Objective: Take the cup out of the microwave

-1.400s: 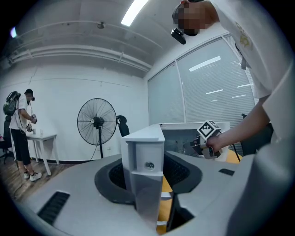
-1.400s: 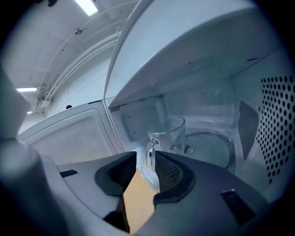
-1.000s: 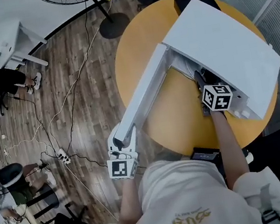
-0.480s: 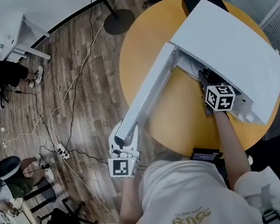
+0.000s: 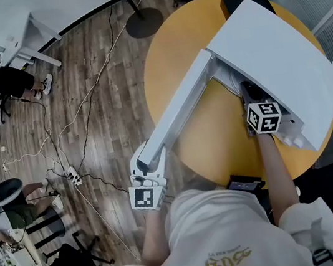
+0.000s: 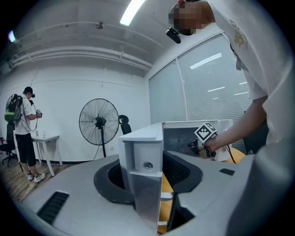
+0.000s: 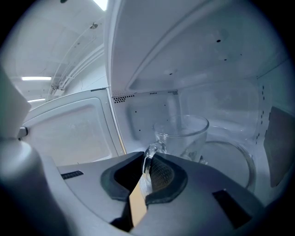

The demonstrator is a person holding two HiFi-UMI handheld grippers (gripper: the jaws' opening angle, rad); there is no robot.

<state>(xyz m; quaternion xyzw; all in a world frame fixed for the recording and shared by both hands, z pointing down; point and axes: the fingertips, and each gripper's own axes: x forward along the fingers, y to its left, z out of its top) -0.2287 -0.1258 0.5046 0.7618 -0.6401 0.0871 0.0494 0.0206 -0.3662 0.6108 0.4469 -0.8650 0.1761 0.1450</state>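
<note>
Head view first: the microwave (image 5: 279,53) sits on the yellow table (image 5: 164,41) with its door (image 5: 179,111) swung wide toward you. Your left gripper (image 5: 147,162) is at the door's free end and your right gripper (image 5: 250,95) reaches into the cavity.

Left gripper view: the jaws are clamped on the door's edge, so hold it out there. If it swings in, it will likely crowd your right forearm.

Right gripper view: the jaws have just been closing and now pinch the handle (image 7: 147,156) of the clear glass cup (image 7: 182,133), which stands on the glass turntable (image 7: 239,161) inside. A handle pinch lets the cup swing, I'd judge, so lift only enough to clear the turntable. Stay level and draw straight back along the gripper's line, below the cavity roof and away from the door frame on the left.
</note>
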